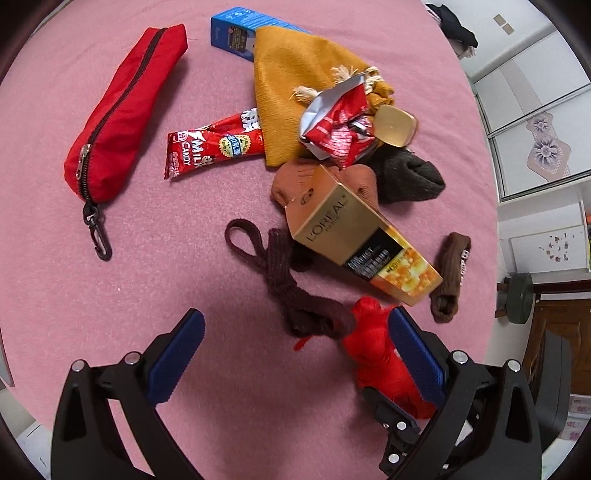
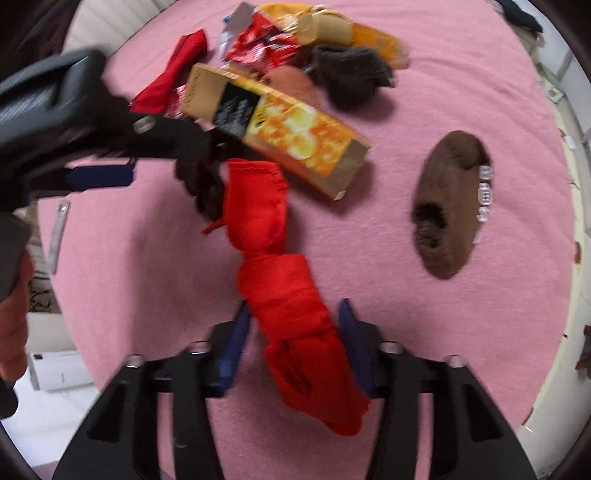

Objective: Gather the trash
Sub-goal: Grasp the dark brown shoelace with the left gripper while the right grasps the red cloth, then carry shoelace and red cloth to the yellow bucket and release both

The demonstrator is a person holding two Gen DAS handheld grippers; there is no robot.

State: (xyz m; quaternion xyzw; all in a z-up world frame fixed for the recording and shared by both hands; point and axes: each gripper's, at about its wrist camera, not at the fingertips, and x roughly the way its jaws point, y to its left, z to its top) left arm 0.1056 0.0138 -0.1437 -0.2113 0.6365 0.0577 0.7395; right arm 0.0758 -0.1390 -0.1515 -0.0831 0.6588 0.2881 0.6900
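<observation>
On the pink cloth lie a gold L'Oreal box, a red Milk Candy wrapper, a crumpled red and silver wrapper and a blue box. My left gripper is open and empty above a dark brown sock. It also shows in the right wrist view. My right gripper is open, its fingers either side of a knotted red cloth, not clamped on it.
A red zip pouch, a mustard cloth, a gold tin, a rust sock, a grey sock and a brown sock lie about. The table edge and a cabinet are at right.
</observation>
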